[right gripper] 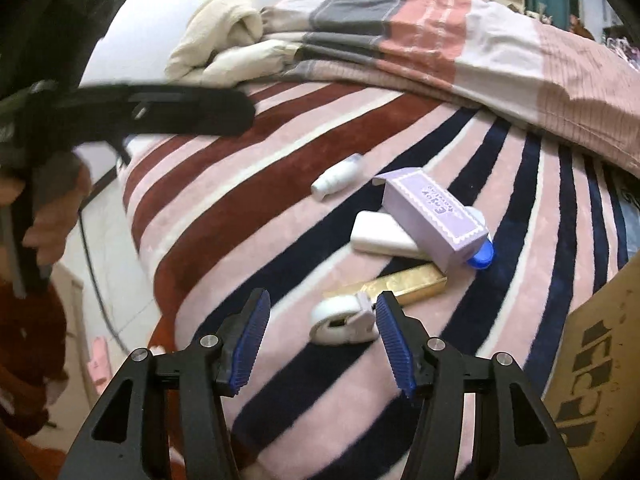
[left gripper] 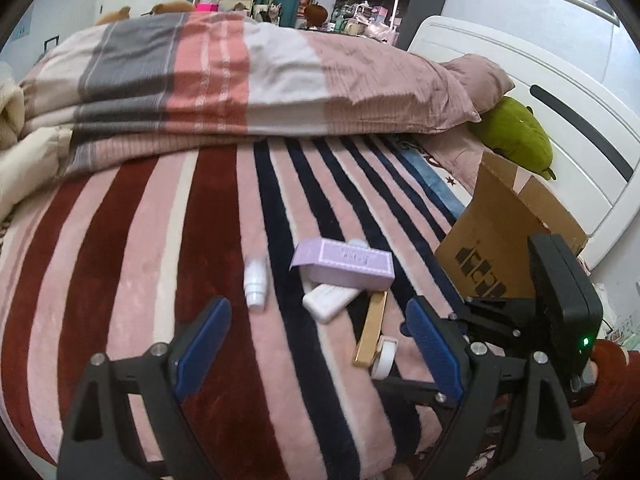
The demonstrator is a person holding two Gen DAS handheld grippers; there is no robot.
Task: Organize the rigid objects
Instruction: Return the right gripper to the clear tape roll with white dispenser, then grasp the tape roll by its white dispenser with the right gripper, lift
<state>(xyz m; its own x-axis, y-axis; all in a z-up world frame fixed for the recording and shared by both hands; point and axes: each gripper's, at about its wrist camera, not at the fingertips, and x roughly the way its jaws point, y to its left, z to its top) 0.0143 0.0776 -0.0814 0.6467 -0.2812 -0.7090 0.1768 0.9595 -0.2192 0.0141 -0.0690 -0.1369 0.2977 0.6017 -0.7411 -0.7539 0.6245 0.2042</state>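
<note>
Small items gathered on the striped bed beside a cardboard box [right gripper: 592,360]

Both tongs, right [right gripper: 322,330] and left [left gripper: 318,346], are held wide and empty. The white roller [right gripper: 344,320], lying just ahead of the right tongs against the gold bar [right gripper: 400,282], is best straddled squarely before closing.

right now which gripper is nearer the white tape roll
Right. The right gripper has the white tape roll just ahead between its open fingers; the left gripper sits farther back.
</note>
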